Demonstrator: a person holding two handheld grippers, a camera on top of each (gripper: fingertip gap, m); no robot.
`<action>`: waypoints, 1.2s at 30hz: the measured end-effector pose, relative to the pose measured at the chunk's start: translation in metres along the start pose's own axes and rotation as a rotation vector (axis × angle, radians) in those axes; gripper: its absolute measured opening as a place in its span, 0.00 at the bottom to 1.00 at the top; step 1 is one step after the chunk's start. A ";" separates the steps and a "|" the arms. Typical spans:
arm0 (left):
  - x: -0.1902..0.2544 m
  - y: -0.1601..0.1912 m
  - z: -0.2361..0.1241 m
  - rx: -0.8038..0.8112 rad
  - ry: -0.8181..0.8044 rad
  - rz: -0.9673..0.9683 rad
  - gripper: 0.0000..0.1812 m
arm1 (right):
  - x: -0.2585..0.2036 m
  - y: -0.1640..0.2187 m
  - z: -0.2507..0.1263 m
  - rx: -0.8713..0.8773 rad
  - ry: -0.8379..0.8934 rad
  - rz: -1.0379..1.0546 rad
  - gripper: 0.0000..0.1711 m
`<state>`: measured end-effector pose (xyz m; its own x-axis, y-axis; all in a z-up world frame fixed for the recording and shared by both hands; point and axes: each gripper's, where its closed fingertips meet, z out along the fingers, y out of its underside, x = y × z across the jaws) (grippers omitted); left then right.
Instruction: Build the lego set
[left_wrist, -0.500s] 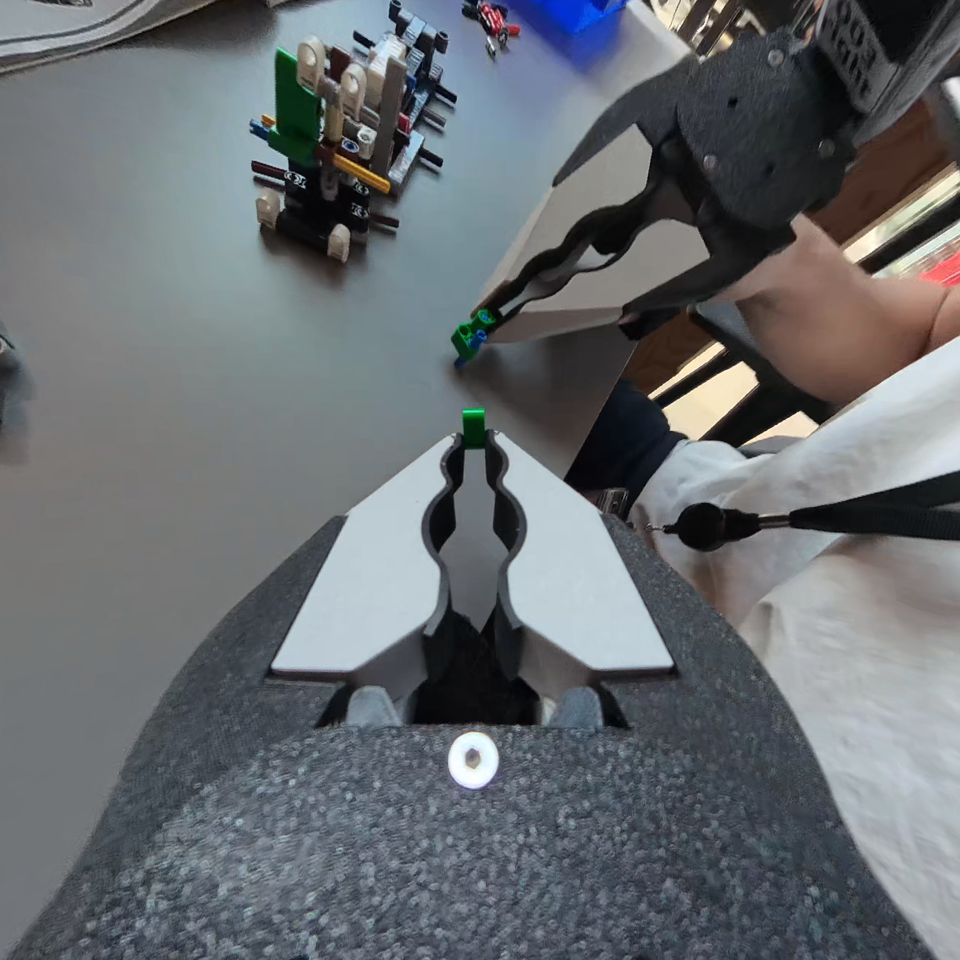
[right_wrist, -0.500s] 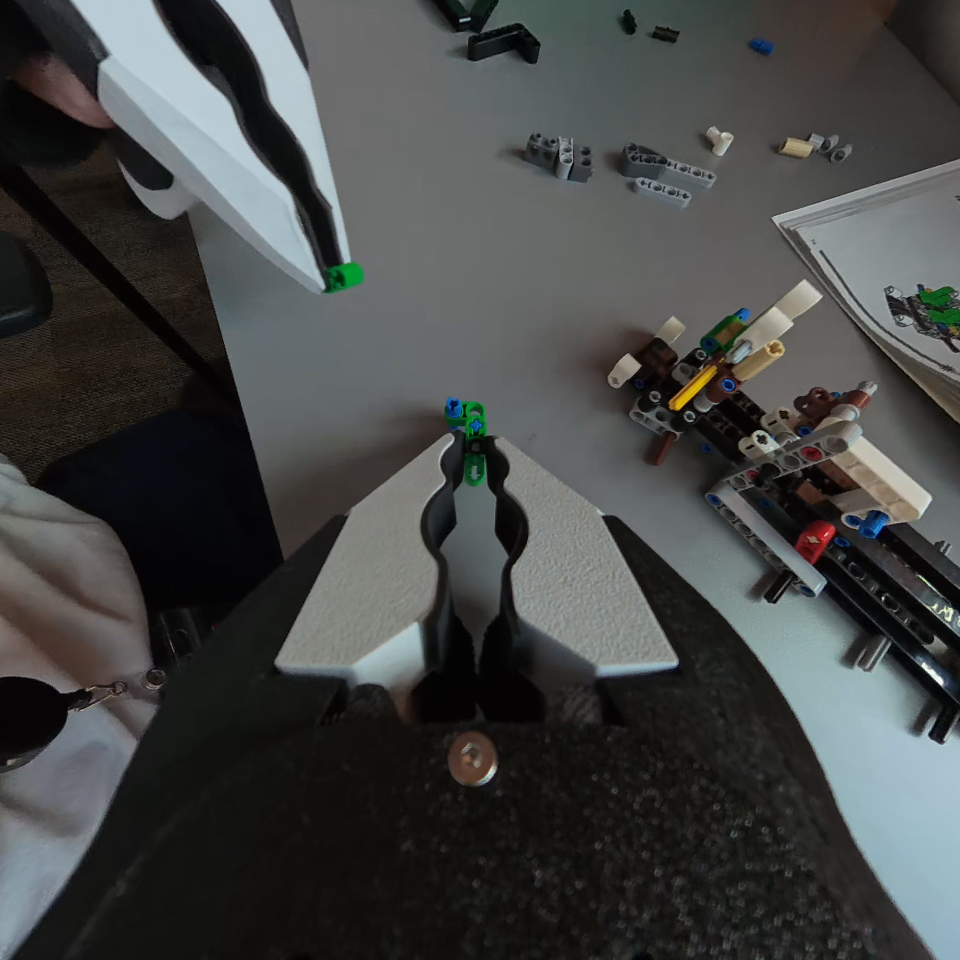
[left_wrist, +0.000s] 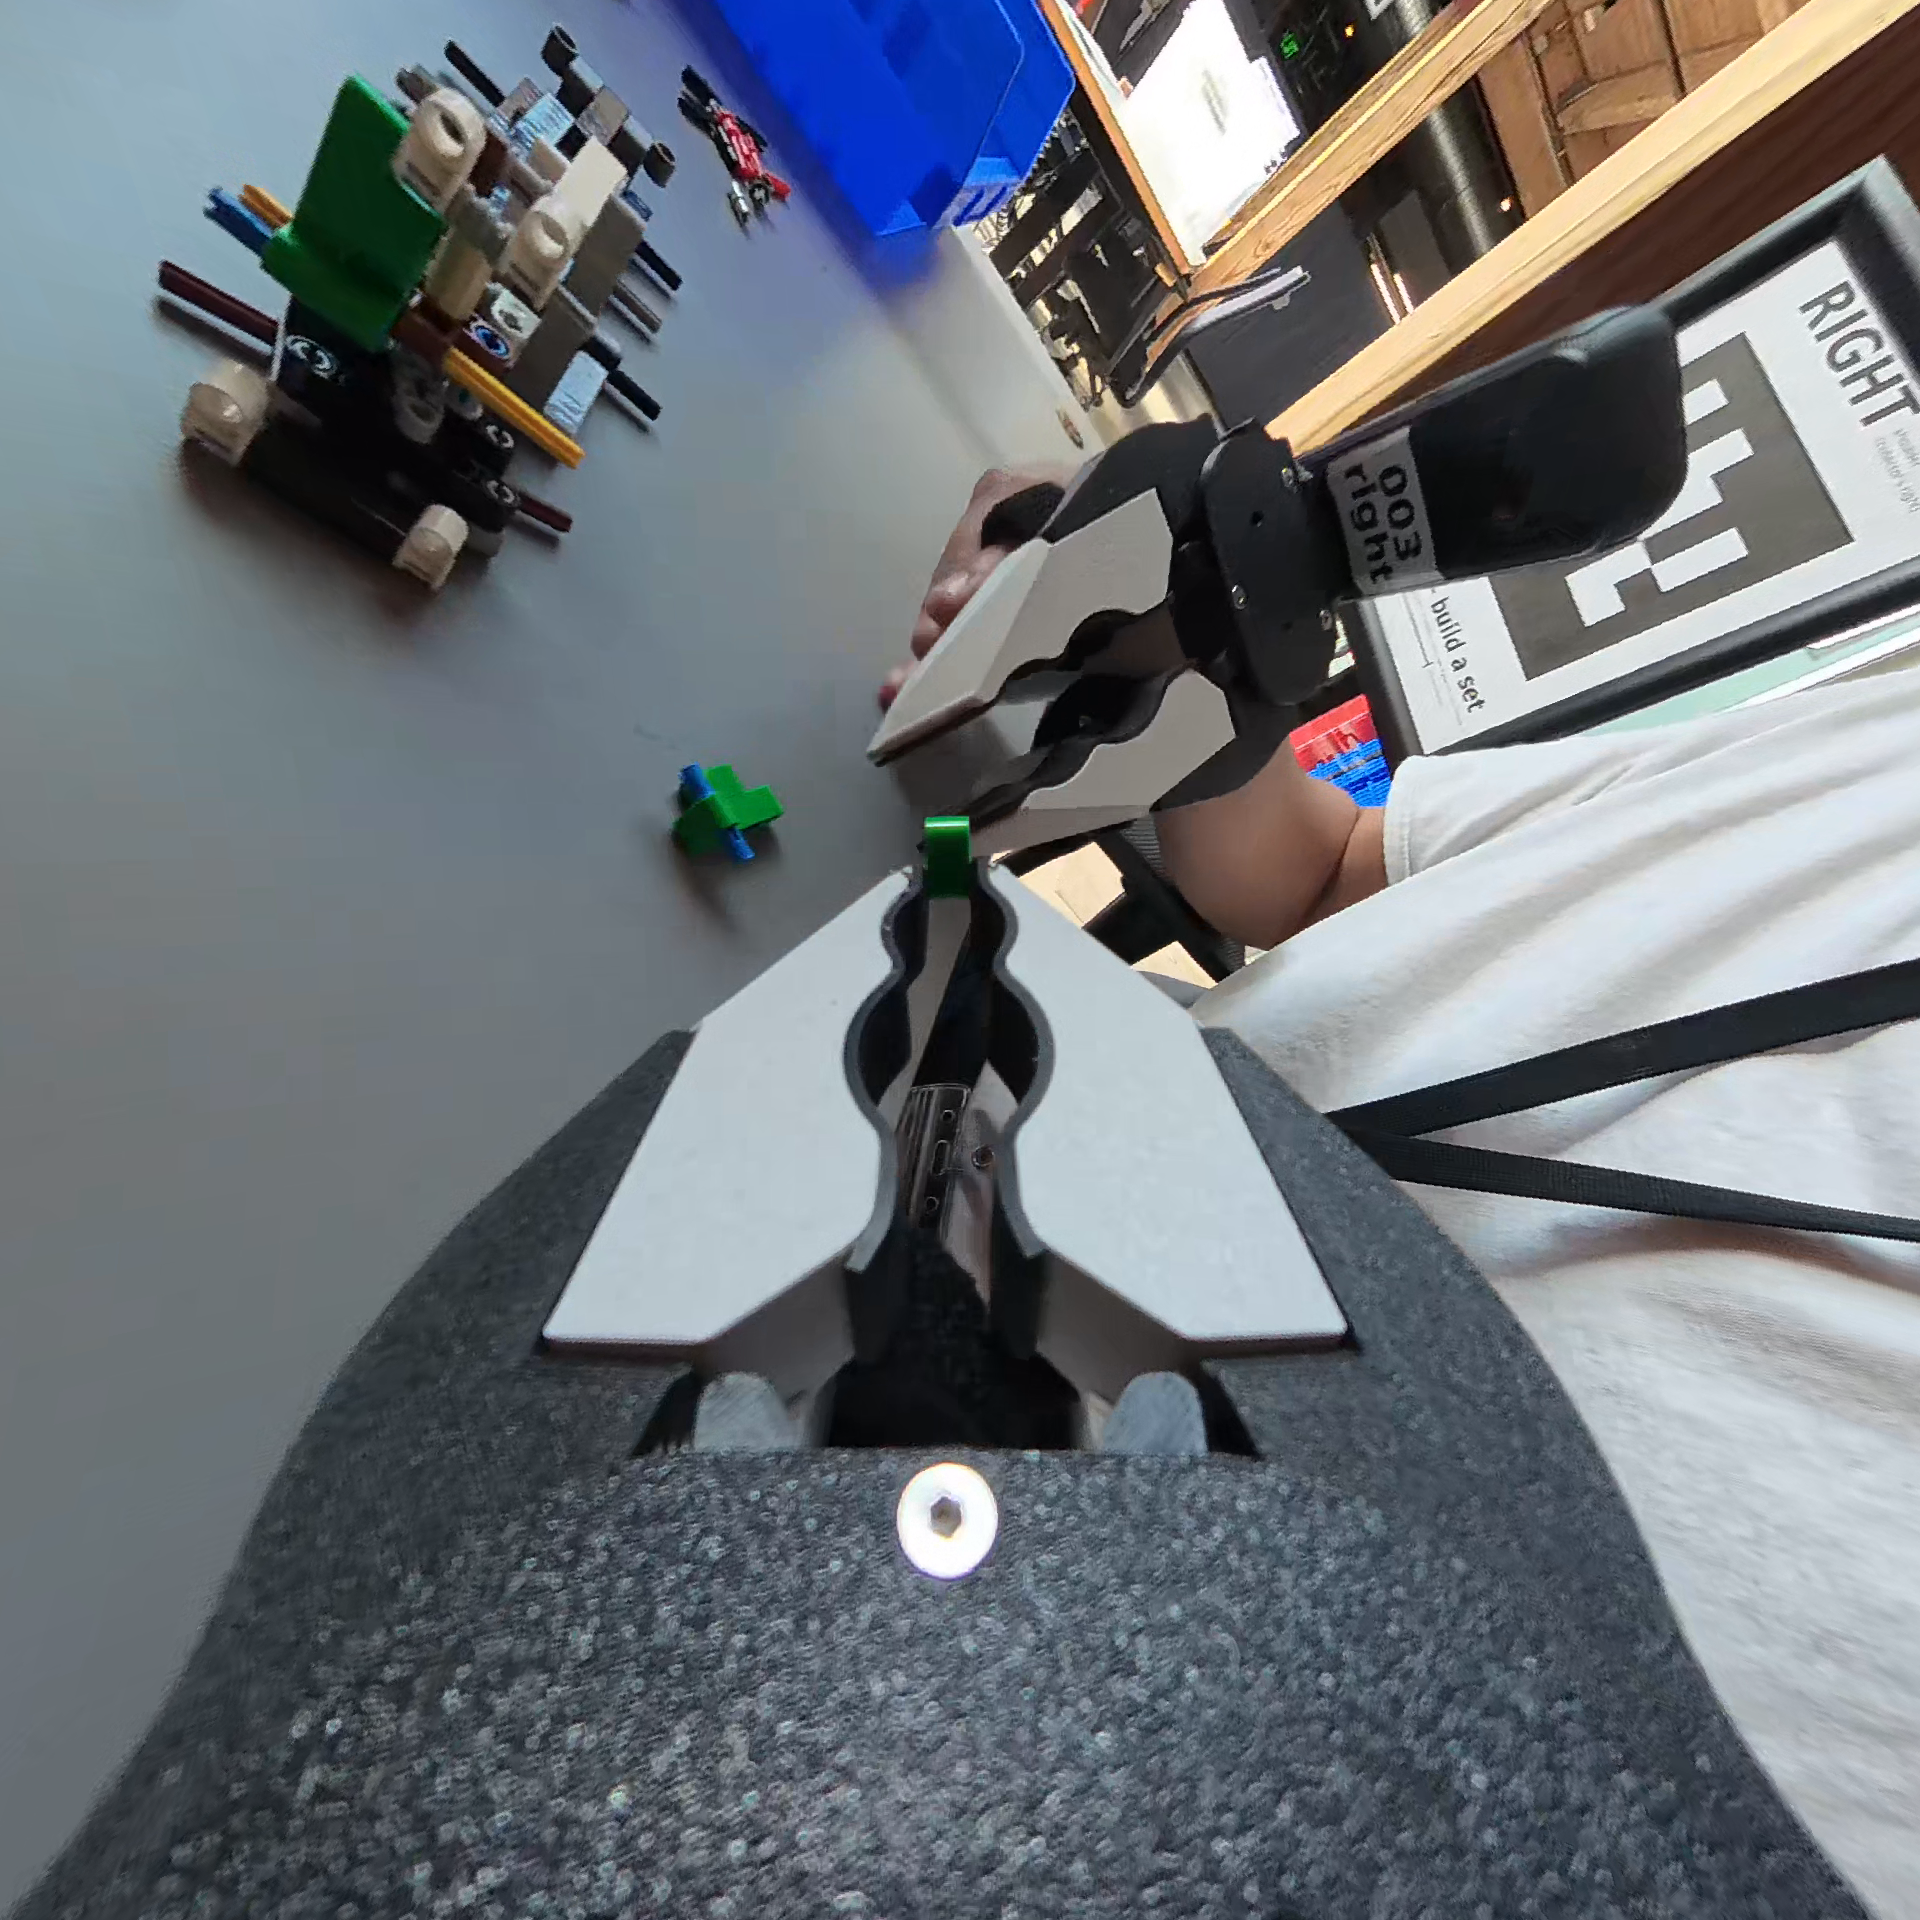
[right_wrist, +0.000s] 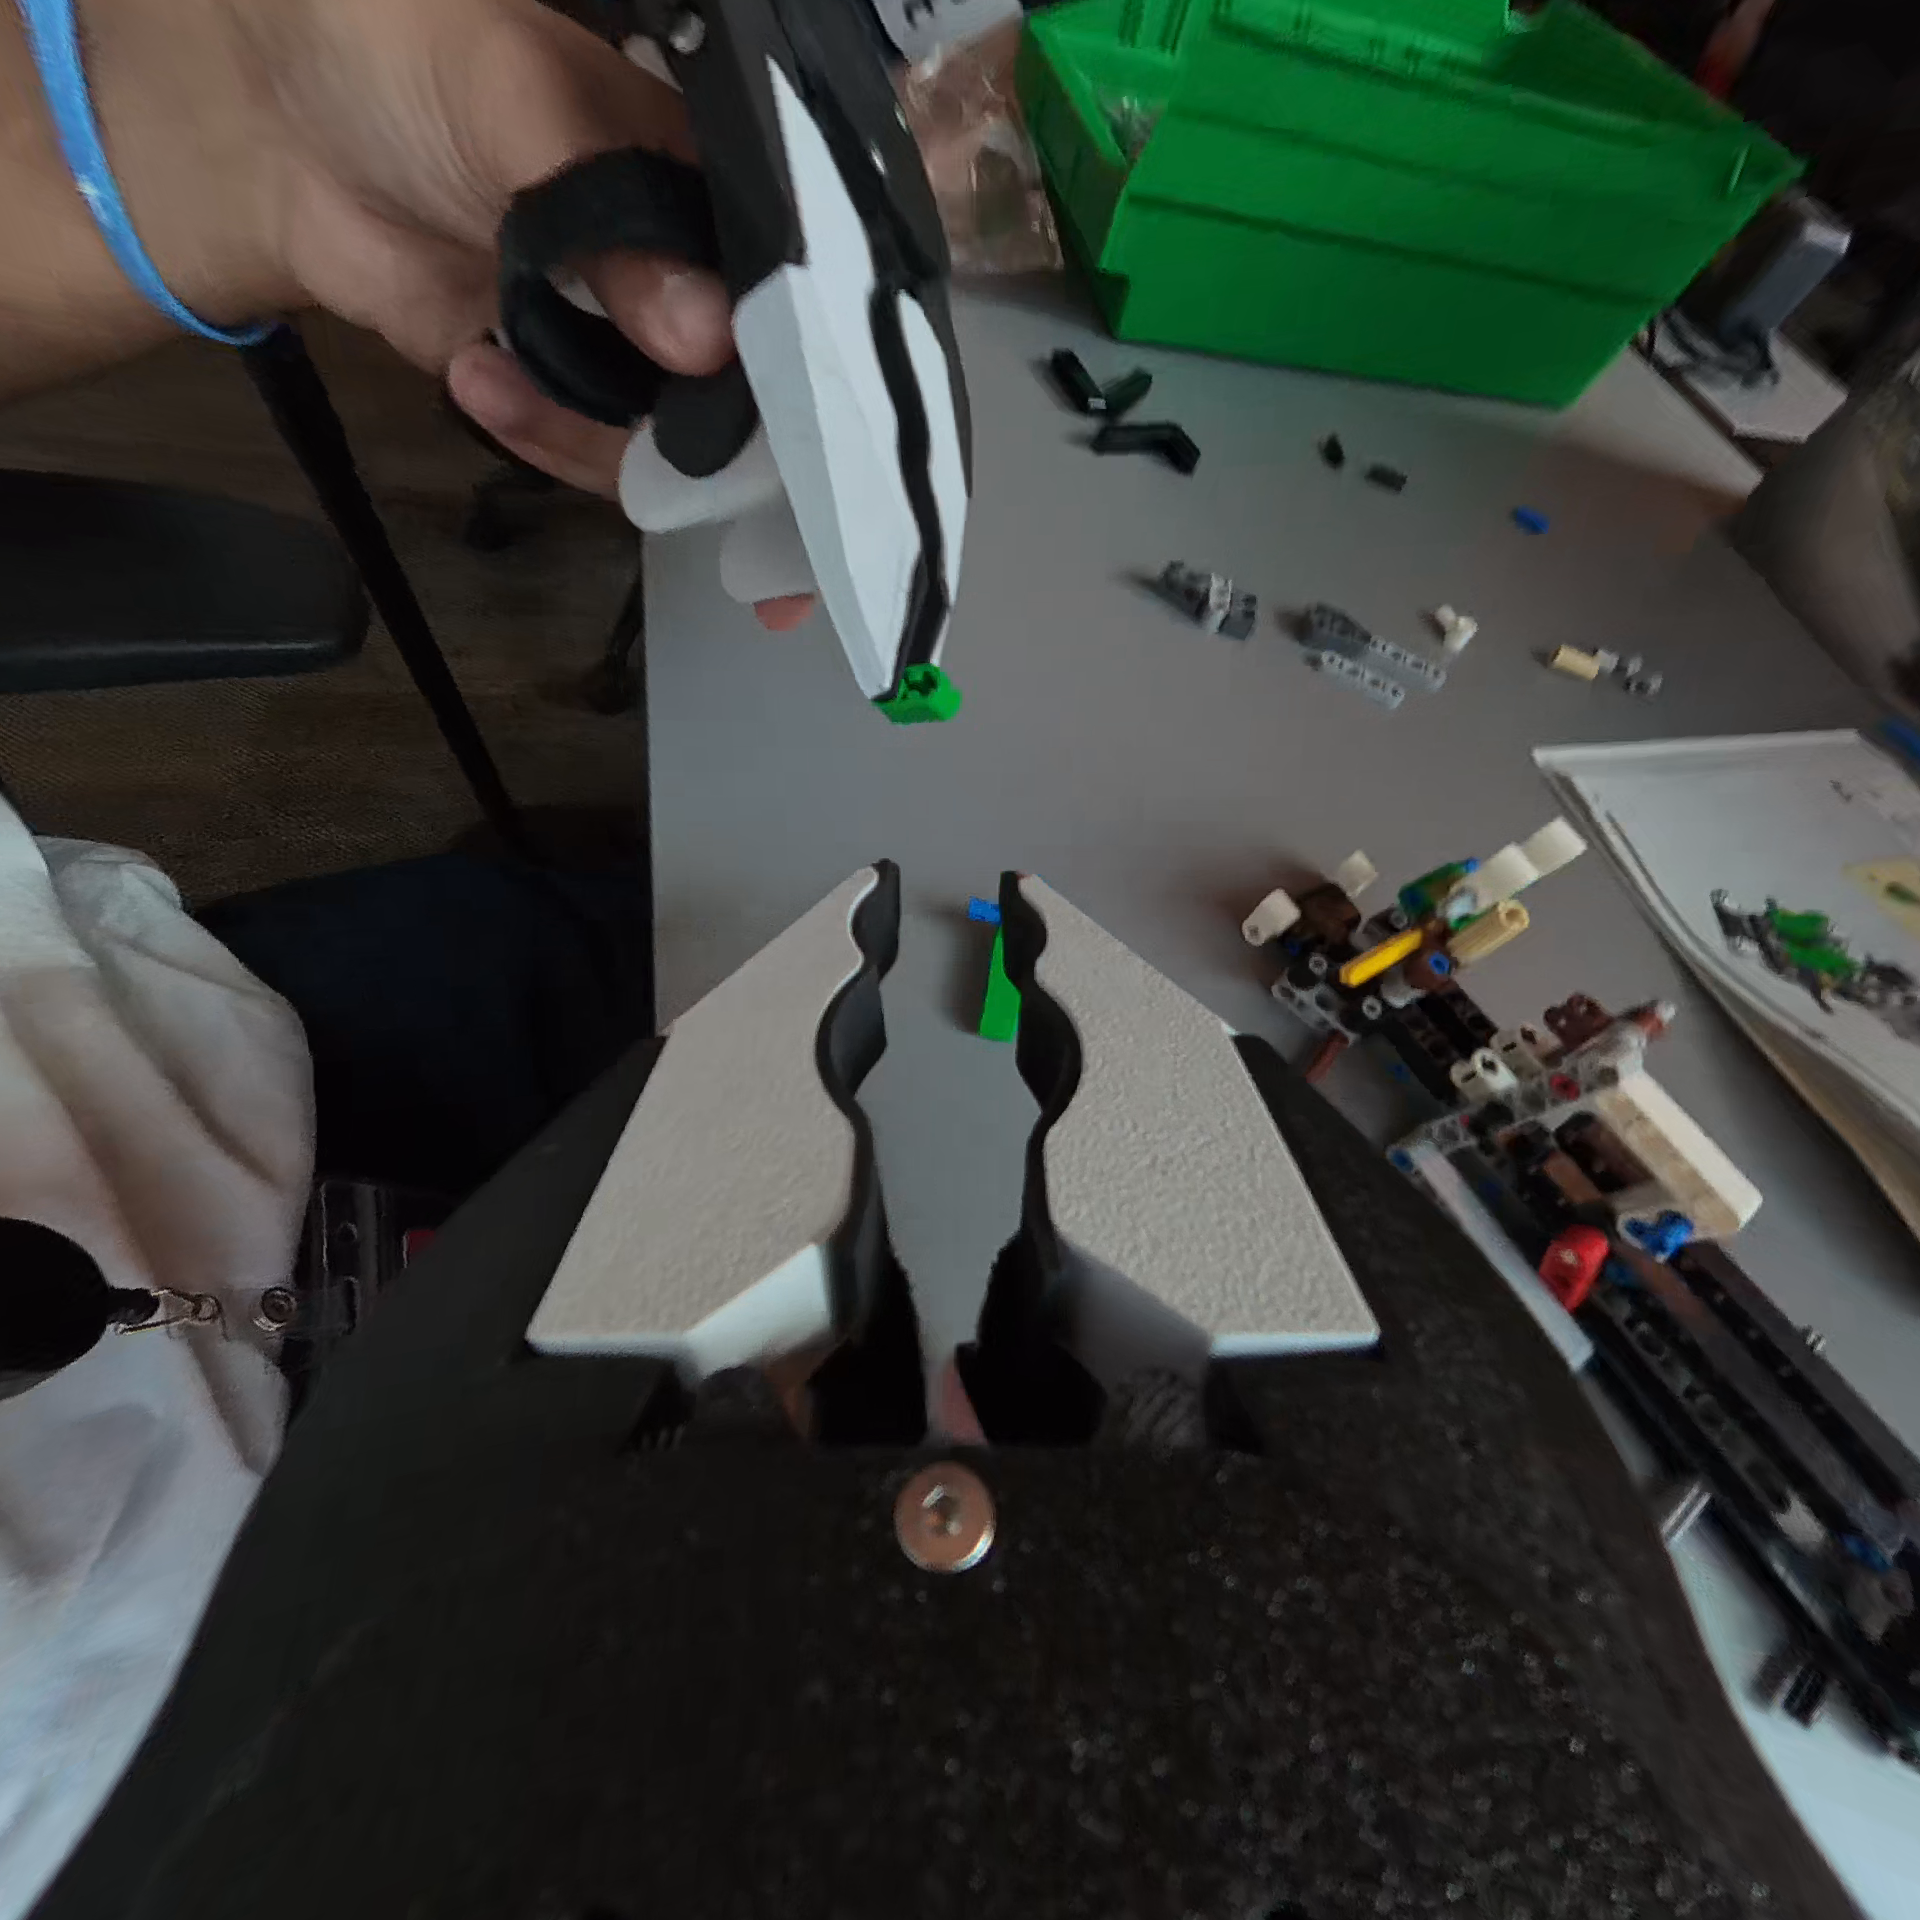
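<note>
The gray desk (right_wrist: 1091, 790) holds everything, so the parts stay spread out and easy to reach. A green bin (right_wrist: 1382, 197) sits at its far edge. A paper booklet (right_wrist: 1766, 914) lies open at the side, likely so the builder can check the steps.

The big half-built model (right_wrist: 1507, 1070) rests on the desk, well away from both tools. It is long and dark, and in the right wrist view it runs from the middle down toward the lower right corner. Loose gray pieces (right_wrist: 1361, 660) lie farther back.

The right tool (right_wrist: 940, 883) hangs above the desk with a narrow gap between its tips and nothing in it. Just under that gap lies a small green and blue piece (left_wrist: 724, 810), flat on the desk. In the left wrist view its blue pin sticks out of both sides.

The left tool (left_wrist: 948, 868) is closed tight on a tiny green piece (left_wrist: 947, 854), lifted clear of the desk. The piece pokes straight out past the tips, likely so it can be pushed onto another part.
</note>
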<state>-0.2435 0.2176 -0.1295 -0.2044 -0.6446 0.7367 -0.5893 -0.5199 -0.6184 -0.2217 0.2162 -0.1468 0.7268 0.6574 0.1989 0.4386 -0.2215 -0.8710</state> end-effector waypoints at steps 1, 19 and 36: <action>0.005 -0.001 0.001 0.002 0.028 -0.012 0.03 | -0.004 -0.009 -0.003 0.049 -0.010 -0.032 0.11; 0.068 0.052 0.022 -0.379 0.319 -0.061 0.03 | -0.077 -0.029 -0.033 0.180 -0.245 -0.447 0.06; 0.040 0.034 0.033 -0.232 -0.248 0.839 0.08 | -0.058 -0.013 -0.031 0.156 -0.400 -0.010 0.04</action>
<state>-0.2460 0.1559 -0.1296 -0.4794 -0.8771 -0.0284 -0.4710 0.2845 -0.8350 -0.2528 0.1587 -0.1324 0.4473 0.8933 0.0443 0.3368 -0.1223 -0.9336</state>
